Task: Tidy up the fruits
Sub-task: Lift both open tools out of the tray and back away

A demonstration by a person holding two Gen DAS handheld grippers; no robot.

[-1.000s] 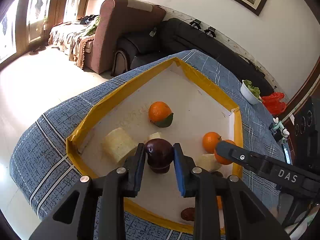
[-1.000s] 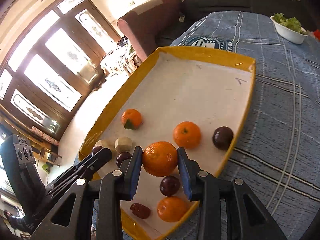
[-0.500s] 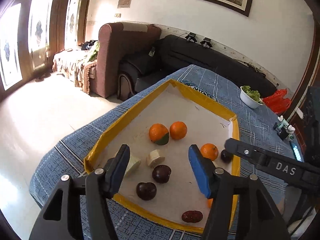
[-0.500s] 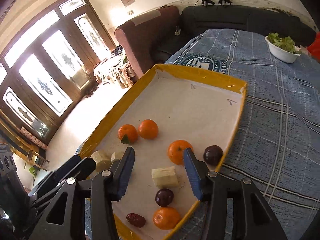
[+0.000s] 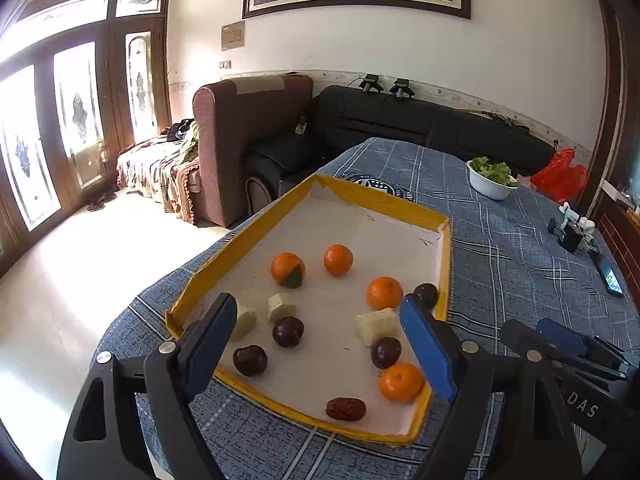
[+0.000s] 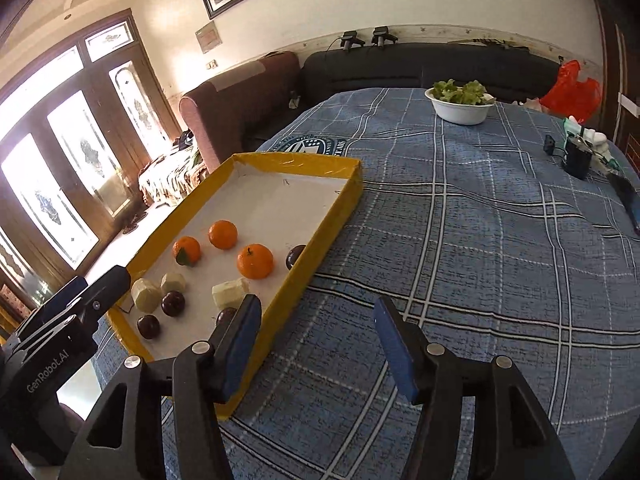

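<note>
A yellow-rimmed white tray point(image 5: 240, 236) point(image 6: 340, 204) lies on the blue tablecloth. In it are several oranges point(image 5: 338, 259) point(image 6: 255, 261), dark plums point(image 5: 288, 331) point(image 6: 173, 303), pale cut fruit chunks point(image 5: 377, 326) point(image 6: 229, 294) and a red date point(image 5: 345, 409). My left gripper point(image 5: 320, 344) is open and empty, raised over the tray's near end. My right gripper point(image 6: 316, 348) is open and empty, above the cloth beside the tray's right rim. The right gripper also shows in the left wrist view point(image 5: 568, 346).
A white bowl of greens point(image 6: 460, 104) point(image 5: 491, 178) stands at the far side of the table. A small dark device point(image 6: 576, 156) and a phone point(image 5: 610, 274) lie at the right edge. Sofas and an armchair point(image 5: 248, 136) stand beyond the table.
Both grippers released their fruit, a plum on the left and an orange on the right, opened wide and pulled back and up from the tray. The right gripper shifted right over the cloth.
</note>
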